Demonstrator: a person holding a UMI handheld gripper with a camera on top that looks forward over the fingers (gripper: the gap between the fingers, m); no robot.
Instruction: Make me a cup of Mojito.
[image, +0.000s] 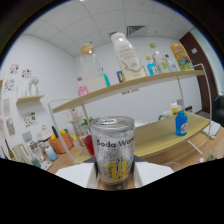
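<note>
A silver soda water can (113, 147) with yellow print low on its label stands upright between my two fingers, held well above the table. My gripper (115, 175) is shut on the can, one finger (92, 172) pressing its left side and the other pressing its right. The can's top with its pull tab is visible. A red cup (89, 145) shows just behind the can on the left, partly hidden by it.
Beyond the can runs a wooden table (155, 137) with a blue bottle (181, 123) on it. A high shelf (125, 87) carries a glass jar (90, 62), a white bottle (126, 56) and several other bottles. An orange carton (56, 145) stands at left.
</note>
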